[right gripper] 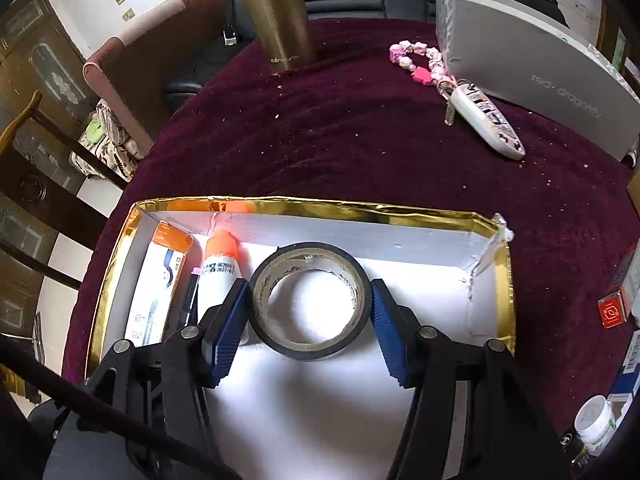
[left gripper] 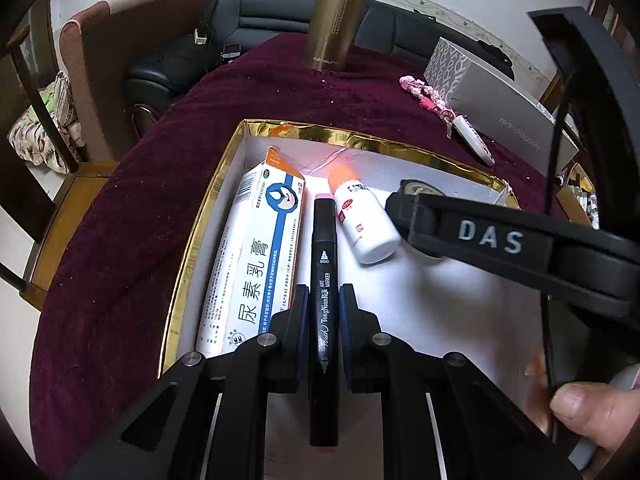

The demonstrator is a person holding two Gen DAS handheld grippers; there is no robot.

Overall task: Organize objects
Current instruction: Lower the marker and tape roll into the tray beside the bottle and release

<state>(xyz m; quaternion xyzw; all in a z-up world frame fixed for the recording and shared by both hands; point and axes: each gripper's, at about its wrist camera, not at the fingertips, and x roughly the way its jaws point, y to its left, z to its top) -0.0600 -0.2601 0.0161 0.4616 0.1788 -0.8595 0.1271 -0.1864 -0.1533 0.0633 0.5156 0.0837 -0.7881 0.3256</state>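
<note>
A gold-rimmed white box [left gripper: 188, 240] [right gripper: 304, 204] lies on the maroon cloth. In it lie a white ointment carton [left gripper: 256, 248] [right gripper: 160, 276], a black art marker [left gripper: 324, 280] [right gripper: 191, 296] and a white bottle with an orange cap [left gripper: 366, 220] [right gripper: 220, 268]. My left gripper [left gripper: 324, 308] straddles the marker with small gaps between pads and barrel. My right gripper [right gripper: 310, 312] has its blue pads against both sides of a black tape roll [right gripper: 310, 300] lying flat on the box floor. The right gripper also shows in the left wrist view [left gripper: 404, 210].
A gold flask [left gripper: 336, 20] [right gripper: 276, 16] stands at the back. A pink bead keychain with a white fob [left gripper: 444, 116] [right gripper: 480, 112] lies beside a grey box [left gripper: 504, 104] [right gripper: 532, 60] at the right. Small jars and cartons [right gripper: 600, 420] sit at the right edge.
</note>
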